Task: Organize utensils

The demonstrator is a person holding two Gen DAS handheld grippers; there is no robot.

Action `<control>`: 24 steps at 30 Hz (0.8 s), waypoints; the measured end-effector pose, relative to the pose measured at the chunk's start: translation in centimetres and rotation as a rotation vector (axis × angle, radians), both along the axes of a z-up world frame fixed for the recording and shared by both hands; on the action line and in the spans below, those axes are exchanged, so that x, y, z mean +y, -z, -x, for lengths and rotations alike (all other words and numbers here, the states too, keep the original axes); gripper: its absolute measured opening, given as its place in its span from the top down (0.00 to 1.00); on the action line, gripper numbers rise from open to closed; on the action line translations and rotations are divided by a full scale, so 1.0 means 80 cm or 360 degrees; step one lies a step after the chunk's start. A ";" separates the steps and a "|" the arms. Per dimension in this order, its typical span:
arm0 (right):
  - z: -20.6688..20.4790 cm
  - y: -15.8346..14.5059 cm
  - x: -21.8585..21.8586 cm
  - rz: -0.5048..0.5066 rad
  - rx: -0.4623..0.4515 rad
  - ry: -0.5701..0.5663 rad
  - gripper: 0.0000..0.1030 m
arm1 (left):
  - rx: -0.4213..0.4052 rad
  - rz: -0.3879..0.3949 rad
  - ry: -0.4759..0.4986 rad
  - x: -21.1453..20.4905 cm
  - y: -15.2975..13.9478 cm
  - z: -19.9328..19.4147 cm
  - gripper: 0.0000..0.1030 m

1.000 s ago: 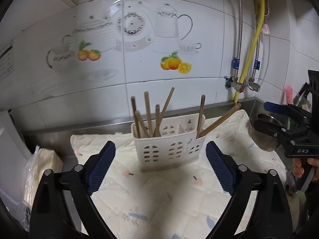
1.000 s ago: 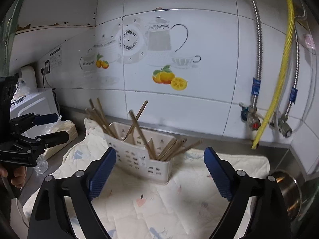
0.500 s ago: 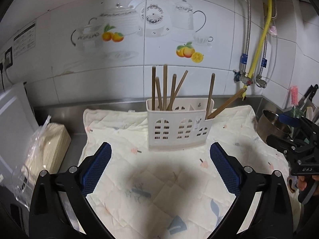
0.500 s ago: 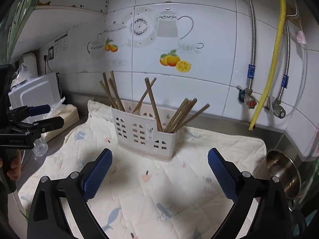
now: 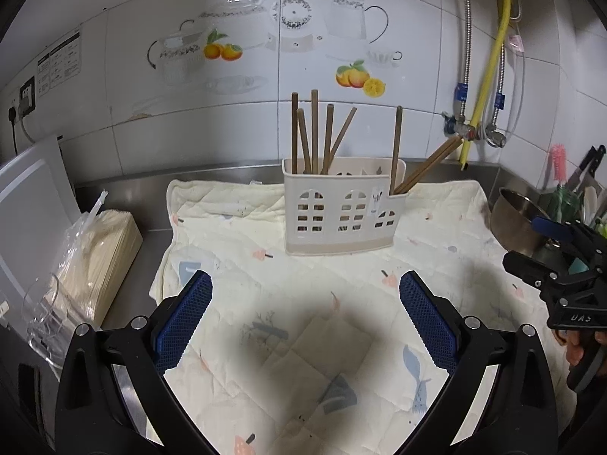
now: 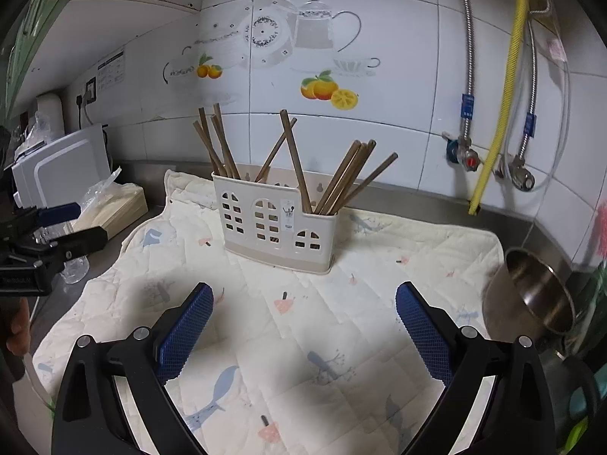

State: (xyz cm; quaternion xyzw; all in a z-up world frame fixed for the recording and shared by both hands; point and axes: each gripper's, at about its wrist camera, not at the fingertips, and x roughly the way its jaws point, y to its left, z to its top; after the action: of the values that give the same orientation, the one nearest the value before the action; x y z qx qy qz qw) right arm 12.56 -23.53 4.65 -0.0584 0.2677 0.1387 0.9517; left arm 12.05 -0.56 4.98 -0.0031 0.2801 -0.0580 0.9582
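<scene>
Chopsticks (image 5: 313,132) stand well beyond both grippers' fingers (image 5: 184,318)

Brown chopsticks (image 5: 314,132) leaning upright in cream slotted caddy (image 5: 341,212), on quilted mat.

Black tool (image 5: 305,314) frames, blue cross-hatched pads (image 5: 186,316), silver screws

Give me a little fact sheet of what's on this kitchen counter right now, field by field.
Holder: white plastic utensil caddy, upright on the cloth
Contents: wooden chopsticks, some upright, some leaning
Surface: quilted cloth with bird prints, spread on a steel counter
To the right: steel bowl
To the left: bagged pack of wooden sticks
Left gripper: fingers open, nothing between them
Right gripper: fingers open, nothing between them
Wall: white tiles with teapot and fruit decals
</scene>
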 end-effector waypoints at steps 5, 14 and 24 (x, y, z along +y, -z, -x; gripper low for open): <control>0.005 0.002 -0.001 -0.0020 0.0009 0.0011 0.09 | 0.0013 -0.0003 -0.0007 0.002 0.005 0.007 0.05; 0.005 0.010 0.000 -0.0037 0.0037 0.0017 0.09 | 0.0042 -0.0001 -0.0008 0.004 0.014 0.009 0.05; 0.005 0.018 0.002 -0.0038 0.0068 0.0015 0.09 | 0.0070 0.0010 0.0009 0.000 0.023 0.008 0.05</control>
State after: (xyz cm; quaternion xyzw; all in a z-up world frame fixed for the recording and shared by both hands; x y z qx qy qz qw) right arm 12.18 -23.38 3.19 -0.0429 0.2864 0.1387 0.9470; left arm 11.40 -0.54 3.14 -0.0065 0.3009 -0.0616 0.9517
